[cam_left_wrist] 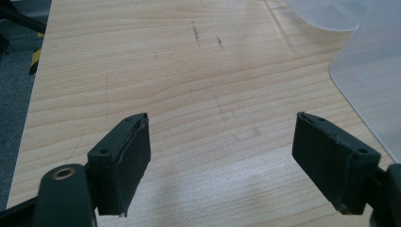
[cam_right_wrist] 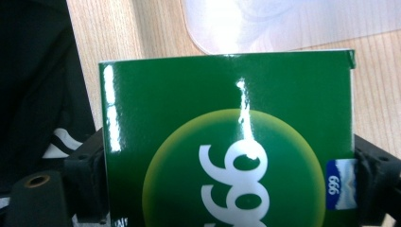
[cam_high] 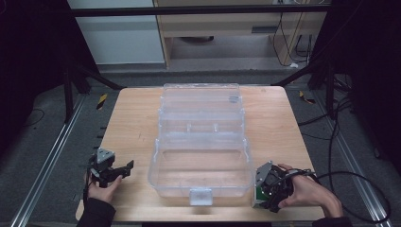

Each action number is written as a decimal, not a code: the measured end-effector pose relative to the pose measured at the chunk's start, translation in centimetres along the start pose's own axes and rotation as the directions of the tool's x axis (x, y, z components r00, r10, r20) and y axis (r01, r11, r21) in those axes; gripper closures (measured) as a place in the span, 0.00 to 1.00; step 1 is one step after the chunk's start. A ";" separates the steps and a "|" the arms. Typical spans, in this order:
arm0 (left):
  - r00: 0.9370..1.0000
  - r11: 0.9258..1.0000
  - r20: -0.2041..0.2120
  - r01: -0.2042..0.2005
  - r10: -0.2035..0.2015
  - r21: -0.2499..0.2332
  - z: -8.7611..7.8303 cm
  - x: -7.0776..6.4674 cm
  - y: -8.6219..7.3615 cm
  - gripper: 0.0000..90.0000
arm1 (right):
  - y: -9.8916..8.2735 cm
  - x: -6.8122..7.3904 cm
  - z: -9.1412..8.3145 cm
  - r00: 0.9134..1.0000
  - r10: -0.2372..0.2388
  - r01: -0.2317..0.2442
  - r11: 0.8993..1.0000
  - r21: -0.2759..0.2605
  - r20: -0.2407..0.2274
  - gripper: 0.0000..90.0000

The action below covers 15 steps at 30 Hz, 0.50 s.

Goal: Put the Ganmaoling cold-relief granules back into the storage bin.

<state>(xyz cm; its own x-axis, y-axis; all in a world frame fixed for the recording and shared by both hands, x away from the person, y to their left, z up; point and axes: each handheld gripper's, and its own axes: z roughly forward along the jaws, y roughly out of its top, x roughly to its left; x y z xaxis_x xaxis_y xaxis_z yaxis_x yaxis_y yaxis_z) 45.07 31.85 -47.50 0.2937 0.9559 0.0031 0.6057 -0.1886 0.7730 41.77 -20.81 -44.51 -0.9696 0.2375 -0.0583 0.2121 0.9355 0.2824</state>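
Two tools flank the clear case (cam_high: 201, 142): left tool (cam_left_wrist: 221, 161) released, right tool (cam_high: 267, 191) grasping a green box (cam_right_wrist: 227, 137).

A: Colours first: the box (cam_right_wrist: 227, 142) squeezed between the right gripper's (cam_right_wrist: 227, 198) fingers (cam_right_wrist: 373, 179) is glossy green, yellow-green disc, white numerals, small blue-and-white tab by one finger.

B: And ahead of the left gripper's (cam_left_wrist: 220, 161) matte black pads (cam_left_wrist: 135, 156)?

A: Pale, fine-grained wooden table (cam_left_wrist: 189, 80) with faint dark scratches, and a clear, colourless plastic case (cam_high: 201, 142).
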 end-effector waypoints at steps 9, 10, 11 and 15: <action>1.000 1.000 -0.002 -0.002 0.002 0.004 0.0 0.0 0.0 0.22 | -0.5 -0.1 -0.6 1.000 0.016 -0.016 1.000 -0.016 -0.013 0.18; 1.000 1.000 -0.001 -0.001 0.001 0.004 0.1 0.0 0.0 0.22 | -0.6 -0.1 -0.8 1.000 0.020 -0.020 1.000 -0.023 -0.011 0.18; 1.000 1.000 -0.001 -0.001 0.001 0.005 0.1 0.0 0.0 0.22 | -0.7 -0.1 -1.0 1.000 0.027 -0.028 0.999 -0.035 -0.013 0.18; 1.000 1.000 -0.002 -0.001 0.001 0.006 0.1 0.0 0.0 0.22 | -0.9 -0.2 -2.2 0.999 0.050 -0.049 0.997 -0.066 0.010 0.18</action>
<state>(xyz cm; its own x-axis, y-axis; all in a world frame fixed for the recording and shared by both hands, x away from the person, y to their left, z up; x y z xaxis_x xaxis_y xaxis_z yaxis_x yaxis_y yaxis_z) 45.13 31.88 -47.56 0.2929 0.9561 0.0046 0.6102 -0.1907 0.7690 41.47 -22.27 -42.64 -0.9567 0.2862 -0.0536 0.2508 0.9035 0.3475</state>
